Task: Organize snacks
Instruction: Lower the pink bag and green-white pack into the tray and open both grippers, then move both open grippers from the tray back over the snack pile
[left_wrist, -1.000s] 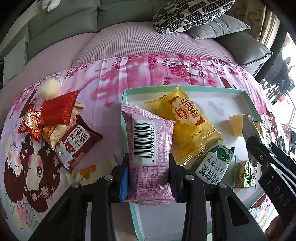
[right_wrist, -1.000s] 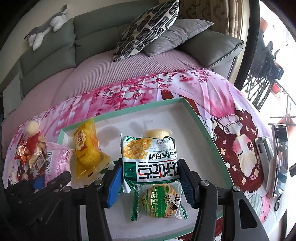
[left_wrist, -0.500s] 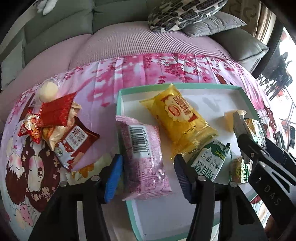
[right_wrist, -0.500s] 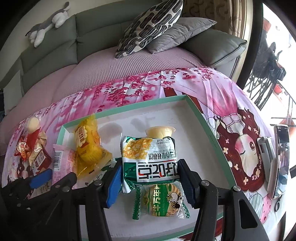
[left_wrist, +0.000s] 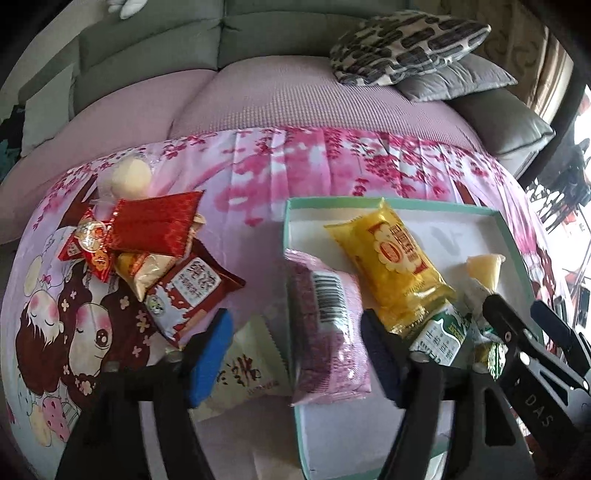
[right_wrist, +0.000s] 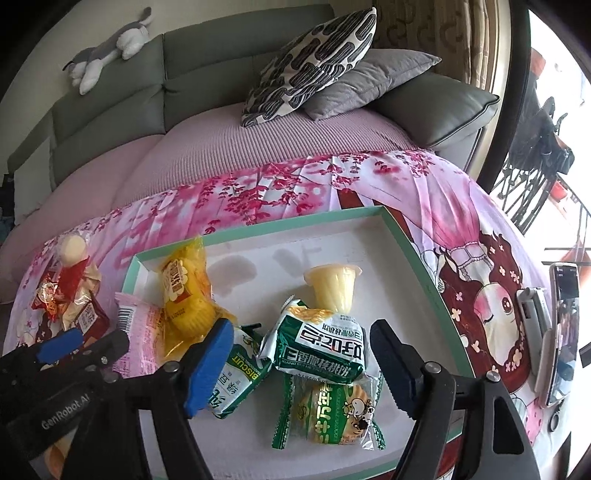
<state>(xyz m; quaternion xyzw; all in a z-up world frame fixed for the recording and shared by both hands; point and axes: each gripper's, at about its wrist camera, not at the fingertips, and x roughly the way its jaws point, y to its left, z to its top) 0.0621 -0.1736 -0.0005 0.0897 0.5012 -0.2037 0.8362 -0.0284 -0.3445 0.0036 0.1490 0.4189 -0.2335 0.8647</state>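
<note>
You are letting go: your left gripper (left_wrist: 295, 354) is opening around the pink crinkly barcoded snack packet (left_wrist: 328, 325), lying at lower centre over the shallow green-rimmed white tray's (left_wrist: 509, 236) left edge. Your right gripper (right_wrist: 301, 363) is opening too, freeing the green foil biscuit pack (right_wrist: 325, 350) inside the tray.

Phone (right_wrist: 562, 332) screen too small to read

Both grippers' (left_wrist: 297, 354) (right_wrist: 301, 363) fingers opening, nothing gripped.
</note>
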